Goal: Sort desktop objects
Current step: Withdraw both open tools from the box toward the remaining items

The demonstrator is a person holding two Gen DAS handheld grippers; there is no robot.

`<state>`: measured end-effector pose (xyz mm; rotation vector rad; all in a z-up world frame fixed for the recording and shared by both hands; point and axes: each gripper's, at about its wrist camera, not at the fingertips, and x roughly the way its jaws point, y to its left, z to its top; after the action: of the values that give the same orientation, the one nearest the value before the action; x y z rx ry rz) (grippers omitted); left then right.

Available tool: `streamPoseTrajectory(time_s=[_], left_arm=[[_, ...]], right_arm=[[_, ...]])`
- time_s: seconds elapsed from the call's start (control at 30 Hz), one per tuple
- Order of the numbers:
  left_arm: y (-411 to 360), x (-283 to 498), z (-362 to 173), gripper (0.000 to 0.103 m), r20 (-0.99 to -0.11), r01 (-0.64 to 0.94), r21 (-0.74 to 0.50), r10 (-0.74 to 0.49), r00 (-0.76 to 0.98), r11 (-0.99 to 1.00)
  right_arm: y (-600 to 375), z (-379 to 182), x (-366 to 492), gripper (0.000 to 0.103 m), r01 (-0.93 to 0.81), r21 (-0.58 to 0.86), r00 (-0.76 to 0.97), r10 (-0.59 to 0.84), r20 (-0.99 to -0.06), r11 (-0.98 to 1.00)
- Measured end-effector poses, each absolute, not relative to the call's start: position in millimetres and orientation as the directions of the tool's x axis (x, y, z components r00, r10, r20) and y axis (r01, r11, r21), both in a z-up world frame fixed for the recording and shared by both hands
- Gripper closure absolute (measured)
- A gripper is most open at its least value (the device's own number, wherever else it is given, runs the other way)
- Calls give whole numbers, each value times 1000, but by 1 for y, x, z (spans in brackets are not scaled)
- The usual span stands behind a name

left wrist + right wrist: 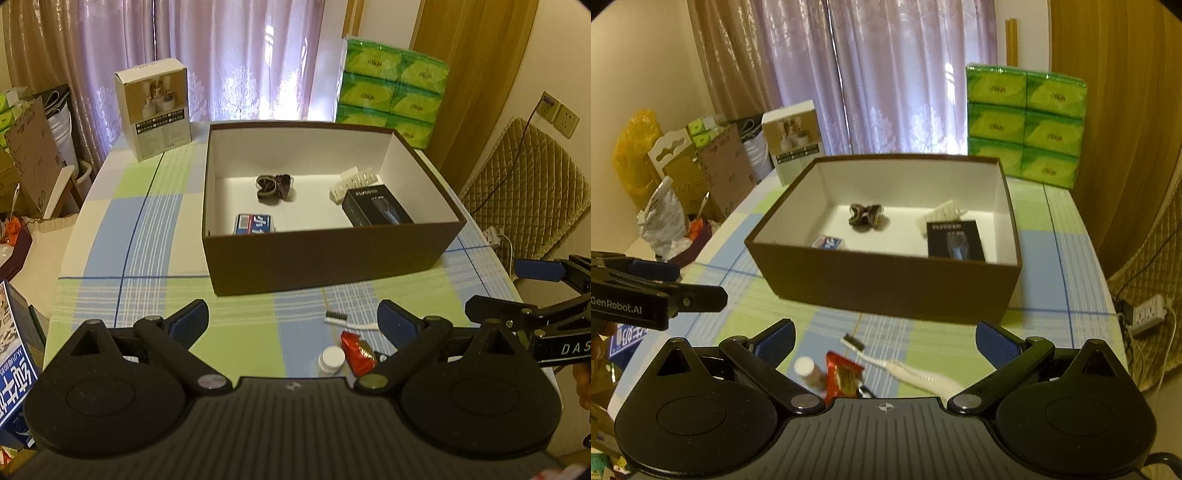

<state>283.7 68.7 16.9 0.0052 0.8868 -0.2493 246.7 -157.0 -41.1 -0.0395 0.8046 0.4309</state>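
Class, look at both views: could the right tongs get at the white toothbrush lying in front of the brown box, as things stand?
Probably yes. The right tongs are open and the toothbrush lies bare on the tablecloth between the fingers, with only the red packet close beside it.

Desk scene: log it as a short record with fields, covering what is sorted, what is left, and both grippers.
container: brown open box on checked tablecloth
already in box: black product box, white ridged item, dark crumpled item, blue-and-white pack
still on table, in front of box: toothbrush, red foil packet, small white-capped bottle
left gripper: open, empty
right gripper: open, empty, above the three loose items
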Motion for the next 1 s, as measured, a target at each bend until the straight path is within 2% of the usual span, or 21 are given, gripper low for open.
streamPoseTrajectory(time_s=[0.23, 0.63, 1.0], left_arm=[[73, 271, 4, 7, -791, 215, -102, -210, 575, 971], [78, 249, -48, 8, -862, 219, -128, -217, 458, 967], [59, 250, -81, 16, -889, 272, -163, -260, 376, 949]], right_arm=[[-161, -56, 235, 2, -377, 138, 582, 350, -734, 916], [-177, -101, 221, 2, -302, 152, 501, 292, -814, 941], [-188, -123, 213, 2, -262, 160, 454, 267, -850, 952]])
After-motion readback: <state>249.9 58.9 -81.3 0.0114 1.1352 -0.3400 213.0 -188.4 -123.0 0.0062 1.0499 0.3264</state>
